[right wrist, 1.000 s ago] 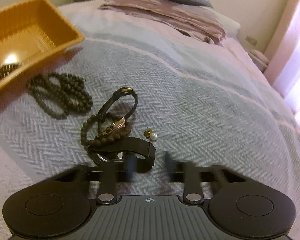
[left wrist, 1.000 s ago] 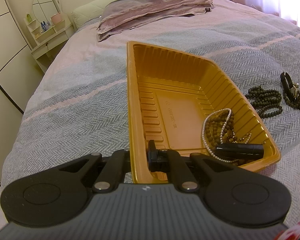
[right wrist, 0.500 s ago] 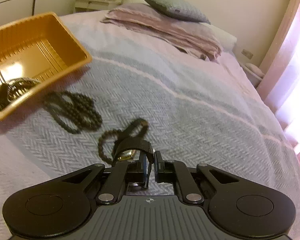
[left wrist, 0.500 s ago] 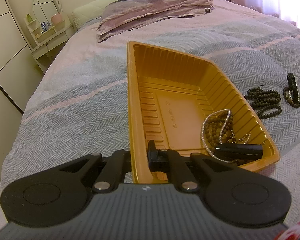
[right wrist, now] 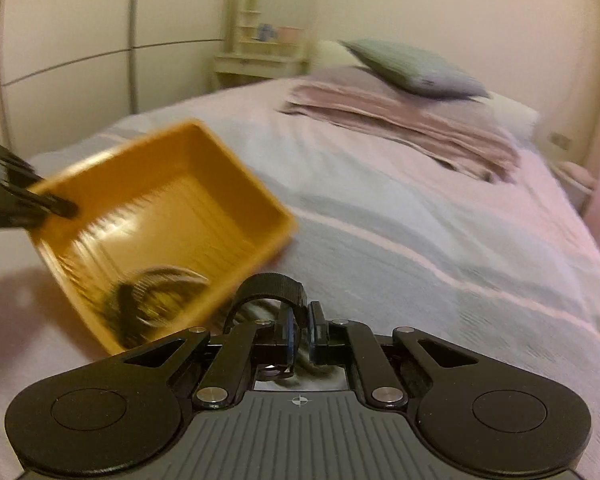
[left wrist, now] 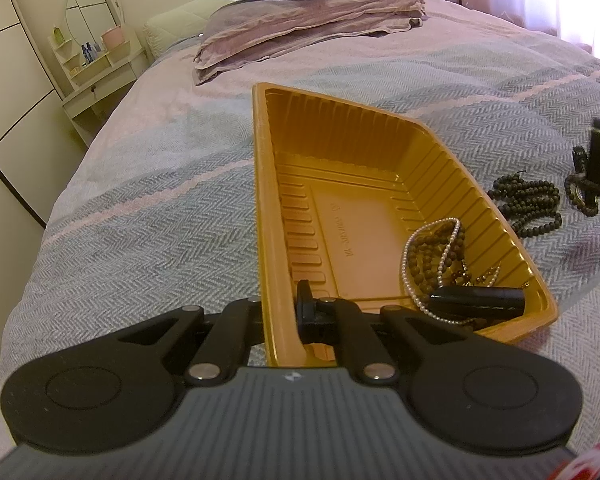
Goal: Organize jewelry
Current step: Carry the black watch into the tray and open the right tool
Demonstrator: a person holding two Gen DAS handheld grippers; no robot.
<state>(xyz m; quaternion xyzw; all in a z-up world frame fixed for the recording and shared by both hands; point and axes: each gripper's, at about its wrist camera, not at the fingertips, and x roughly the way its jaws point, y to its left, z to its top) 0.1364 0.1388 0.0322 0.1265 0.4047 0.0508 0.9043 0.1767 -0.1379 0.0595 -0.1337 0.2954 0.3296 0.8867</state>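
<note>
We have the left gripper [left wrist: 281, 312] clenched on the near-left rim of the orange tray [left wrist: 432, 184], one finger inside the wall, one outside, holding the tray on the bed [left wrist: 140, 208]. The right gripper [right wrist: 300, 334] is clamped on a black strap band [right wrist: 270, 286], looks like a watch band; its loop arches up and left of the fingertips. Right view is blurred, so we cannot tell the band's details.

Key relation: the tray lies ahead and to the left of our right gripper, open side up, with the near corner just beside the band's loop. The tray's long axis runs away from the left gripper, toward the pillows [left wrist: 300, 20]. In it already, at the near-right end: a pearl string [left wrist: 428, 256], brown beads [left wrist: 436, 248] and a black bar-shaped piece [left wrist: 476, 300].

On the bed right of the tray, there is a pile of dark beads [left wrist: 528, 204] and another bead bracelet [left wrist: 584, 196], nearer the right hand.

Our guess is that the next move carries the band left over the tray wall, then releases it.
</note>
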